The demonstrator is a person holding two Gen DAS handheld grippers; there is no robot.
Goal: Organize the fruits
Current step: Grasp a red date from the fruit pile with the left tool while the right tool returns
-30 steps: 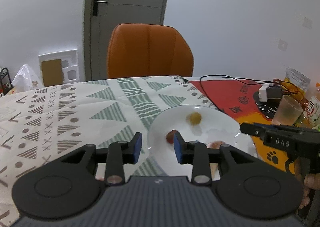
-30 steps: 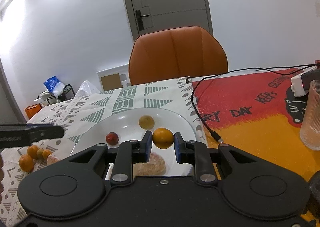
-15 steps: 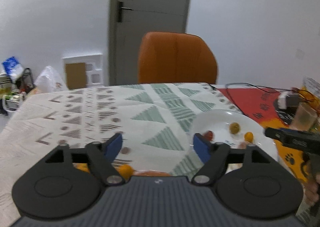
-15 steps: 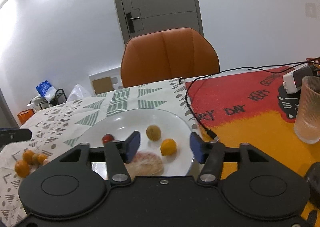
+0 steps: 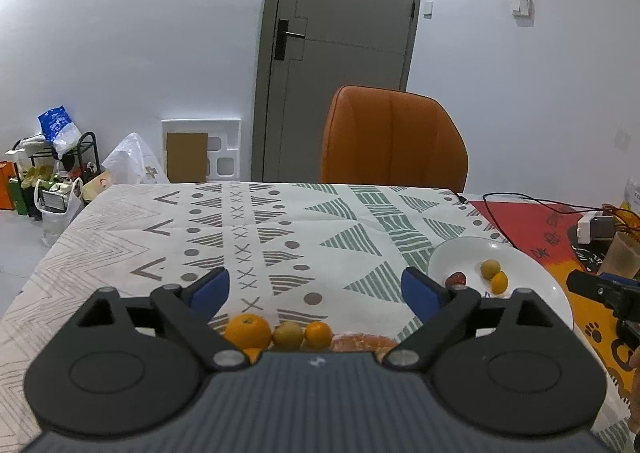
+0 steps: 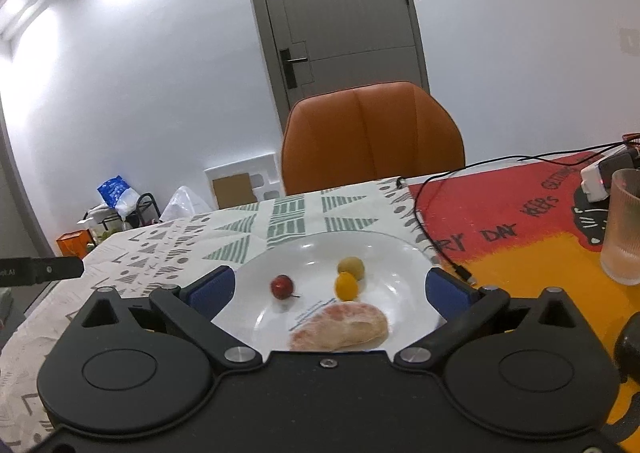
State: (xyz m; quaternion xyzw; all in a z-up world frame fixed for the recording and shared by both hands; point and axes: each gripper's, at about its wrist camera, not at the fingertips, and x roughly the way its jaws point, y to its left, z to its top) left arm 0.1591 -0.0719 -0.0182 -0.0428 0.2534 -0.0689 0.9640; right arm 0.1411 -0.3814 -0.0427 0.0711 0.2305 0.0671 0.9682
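Both grippers have shifted since a second ago: the right gripper (image 6: 327, 287) has let go of the small orange (image 6: 346, 286), which now lies on the plate (image 6: 404, 253), and its fingers (image 6: 210, 289) are spread wide with nothing between them. That orange touches a yellow-green fruit (image 6: 351, 267) just behind it; a red fruit (image 6: 282, 286) sits to their left, apart, and a peeled pink piece (image 6: 340, 327) lies nearest the camera on the plate.

Meanwhile the left gripper (image 5: 316, 291) has swung away from the plate to the patterned tabletop (image 5: 280, 237), fingers (image 5: 210, 289) wide open and empty. Just below them lies a row of loose fruit: an orange (image 5: 247, 330), a greenish fruit (image 5: 287, 334) touching it, a smaller orange (image 5: 318, 334), and what may be another peeled piece (image 5: 362, 343), mostly hidden by the gripper body. From this view the plate sits to the right, with the right gripper's tip beyond its far side.
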